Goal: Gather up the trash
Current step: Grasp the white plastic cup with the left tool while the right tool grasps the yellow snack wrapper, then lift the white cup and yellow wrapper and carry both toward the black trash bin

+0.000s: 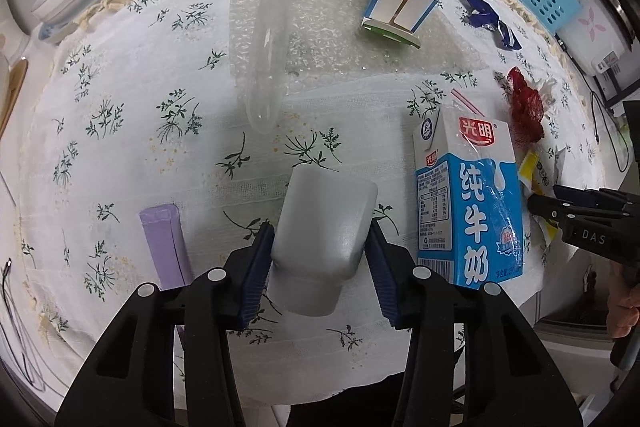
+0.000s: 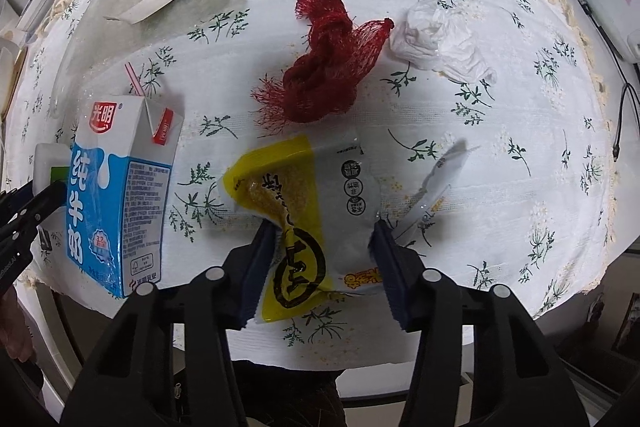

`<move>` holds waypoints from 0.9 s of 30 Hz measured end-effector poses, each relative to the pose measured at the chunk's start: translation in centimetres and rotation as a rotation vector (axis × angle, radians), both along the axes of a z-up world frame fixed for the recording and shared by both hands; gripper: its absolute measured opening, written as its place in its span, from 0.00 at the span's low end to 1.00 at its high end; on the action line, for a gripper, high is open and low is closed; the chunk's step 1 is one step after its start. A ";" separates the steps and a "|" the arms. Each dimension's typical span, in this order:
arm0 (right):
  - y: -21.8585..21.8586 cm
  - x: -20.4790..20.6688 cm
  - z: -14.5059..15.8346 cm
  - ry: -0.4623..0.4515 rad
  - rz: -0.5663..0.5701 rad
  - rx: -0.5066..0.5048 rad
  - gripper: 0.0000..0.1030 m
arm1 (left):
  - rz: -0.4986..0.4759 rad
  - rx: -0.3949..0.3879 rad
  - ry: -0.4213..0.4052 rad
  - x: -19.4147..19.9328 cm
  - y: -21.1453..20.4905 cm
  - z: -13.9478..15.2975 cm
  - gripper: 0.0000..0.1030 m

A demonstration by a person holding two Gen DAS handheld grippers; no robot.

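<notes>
Frosted, rounded plastic bottle [image 1: 324, 239] lying near the table's [image 1: 120, 155] front edge, squeezed between the ribbed blue pads of the left gripper [image 1: 320, 267], pointing steeply down. Crinkly yellow-and-white snack wrapper [image 2: 308, 215] flat by the same edge, pinched at both sides by the right gripper [image 2: 324, 267], aimed straight down. Glossy blue-and-white milk carton [image 1: 468, 203] upright between them.
</notes>
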State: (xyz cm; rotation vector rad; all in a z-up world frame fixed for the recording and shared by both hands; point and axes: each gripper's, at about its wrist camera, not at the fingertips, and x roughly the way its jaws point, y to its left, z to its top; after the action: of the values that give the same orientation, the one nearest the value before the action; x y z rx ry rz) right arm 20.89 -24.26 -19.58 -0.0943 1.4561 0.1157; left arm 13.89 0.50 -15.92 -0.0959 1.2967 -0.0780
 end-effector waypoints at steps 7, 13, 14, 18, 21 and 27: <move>-0.3 0.0 0.3 -0.010 -0.028 -0.008 0.33 | 0.014 -0.002 -0.009 -1.0 0.4 0.6 0.44; -0.1 0.0 0.7 -0.024 -0.038 -0.014 0.27 | 0.030 -0.003 -0.022 -1.5 0.8 1.2 0.44; 0.1 -0.1 0.6 -0.029 -0.042 -0.012 0.27 | 0.031 -0.002 -0.025 -1.5 0.9 1.3 0.44; 0.7 -1.4 0.8 -0.066 -0.049 -0.011 0.23 | 0.031 -0.005 -0.031 -1.9 1.1 1.6 0.44; 1.0 -2.1 1.4 -0.087 -0.064 -0.005 0.21 | 0.022 -0.004 -0.041 -2.1 1.1 2.0 0.44; 1.4 -3.5 2.2 -0.120 -0.091 0.009 0.20 | 0.007 -0.004 -0.067 -2.6 1.1 2.8 0.43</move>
State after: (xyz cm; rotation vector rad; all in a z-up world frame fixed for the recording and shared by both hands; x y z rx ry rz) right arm 17.37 -22.86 -17.36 -0.0272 1.3379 0.0421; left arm 11.29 1.62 -13.11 -0.1008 1.2288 -0.0769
